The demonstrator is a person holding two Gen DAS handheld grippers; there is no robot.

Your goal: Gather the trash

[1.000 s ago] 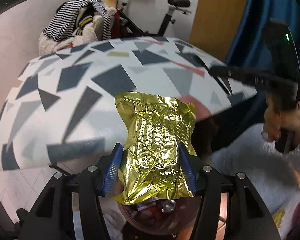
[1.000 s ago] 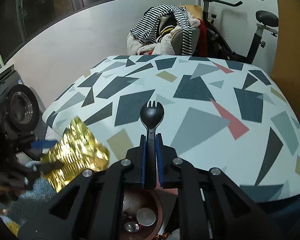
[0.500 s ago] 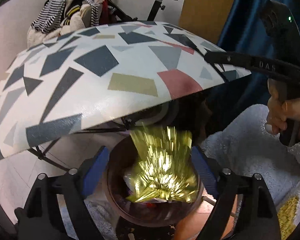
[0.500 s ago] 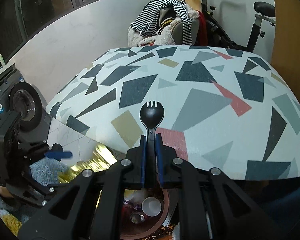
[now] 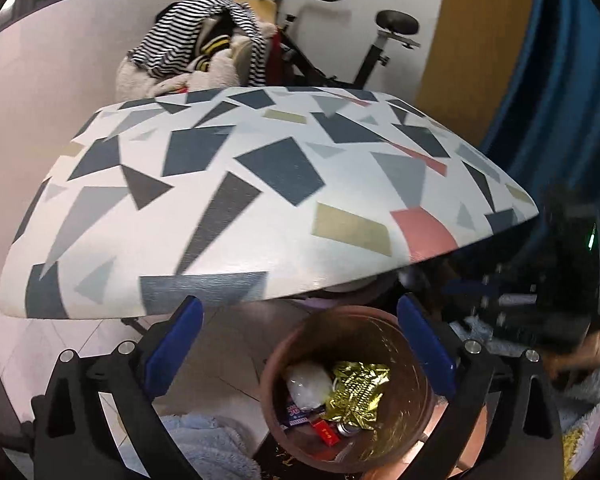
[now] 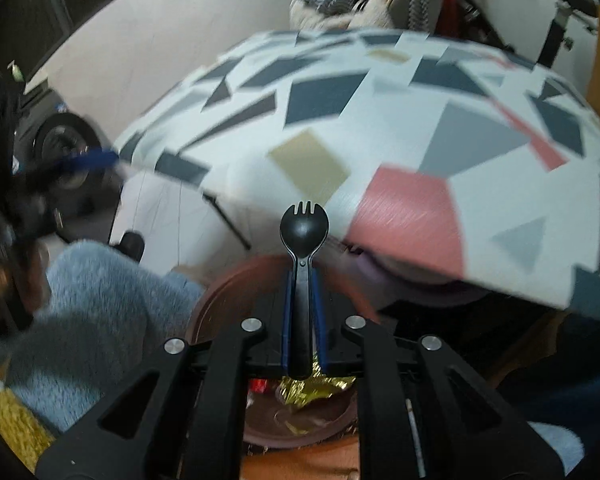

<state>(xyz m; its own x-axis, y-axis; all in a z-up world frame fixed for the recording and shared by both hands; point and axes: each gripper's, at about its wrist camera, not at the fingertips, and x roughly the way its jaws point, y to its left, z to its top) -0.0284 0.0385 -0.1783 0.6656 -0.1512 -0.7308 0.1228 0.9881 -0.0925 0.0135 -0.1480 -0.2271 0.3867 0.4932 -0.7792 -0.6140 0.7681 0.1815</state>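
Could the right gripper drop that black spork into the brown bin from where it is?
Probably yes. The right gripper holds the spork just above the brown bin, whose open mouth sits below the table edge with nothing covering it.

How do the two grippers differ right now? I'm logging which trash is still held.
The left gripper is open with nothing between its fingers; the right gripper is shut on the black spork. The left one's gold wrapper lies in the brown bin; the spork is not binned. Both hover above that bin.

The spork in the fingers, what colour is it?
Black all over; the spork shows best in the right wrist view.
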